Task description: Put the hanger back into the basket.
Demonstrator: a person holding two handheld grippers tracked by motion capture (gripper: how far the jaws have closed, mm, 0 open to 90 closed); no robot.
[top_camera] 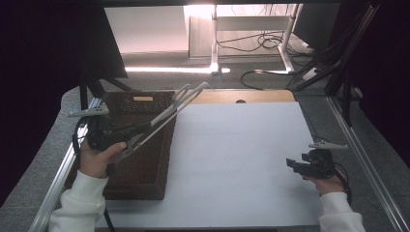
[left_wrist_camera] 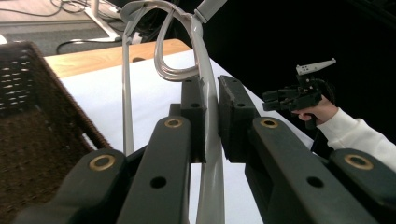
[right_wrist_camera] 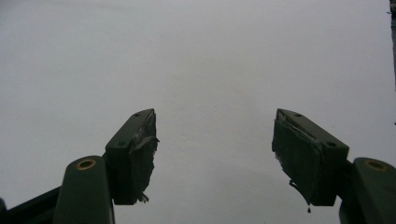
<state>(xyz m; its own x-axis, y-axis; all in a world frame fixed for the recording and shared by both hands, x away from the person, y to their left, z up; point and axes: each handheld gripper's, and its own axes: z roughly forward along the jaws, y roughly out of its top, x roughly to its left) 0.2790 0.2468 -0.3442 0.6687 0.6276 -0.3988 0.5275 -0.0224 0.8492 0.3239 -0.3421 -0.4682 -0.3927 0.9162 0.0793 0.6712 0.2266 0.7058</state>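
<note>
A: Start at the left. What sits there?

B: A dark woven basket (top_camera: 145, 159) at the left edge of the white bench (top_camera: 241, 159). The person's left hand (top_camera: 99, 157) holds the left claw (top_camera: 145, 128) above the basket.

A: And the left claw's jaws?

B: Clamped together on a pale grey clothes hanger (top_camera: 171, 108). In the left gripper view the hanger's (left_wrist_camera: 208, 121) thin bar runs straight up between the two black pads (left_wrist_camera: 232, 116), pinched tight.

A: Which way does the hanger point?

B: Its long axis slants from the claw, over the basket, up and away toward the basket's far right corner. The far end reaches past that corner, over the strip of bare wood (top_camera: 241, 96) behind the white sheet. In the left gripper view the looped end curls at the top, with the basket (left_wrist_camera: 42, 121) to its left.

A: Any writing?

B: A small pale label (top_camera: 143, 98) on the basket's far wall; I cannot read it.

A: Farther right?

B: Well right of the basket, the right hand (top_camera: 329, 182) holds the right claw (top_camera: 293, 164) low over the bench's right side. Its jaws stand apart, with plain white surface between them in the right gripper view (right_wrist_camera: 215, 154); the pad tape looks frayed.

A: Beyond the basket?

B: Floor cables (top_camera: 263, 41) and metal frame legs (top_camera: 213, 43), well behind.
</note>
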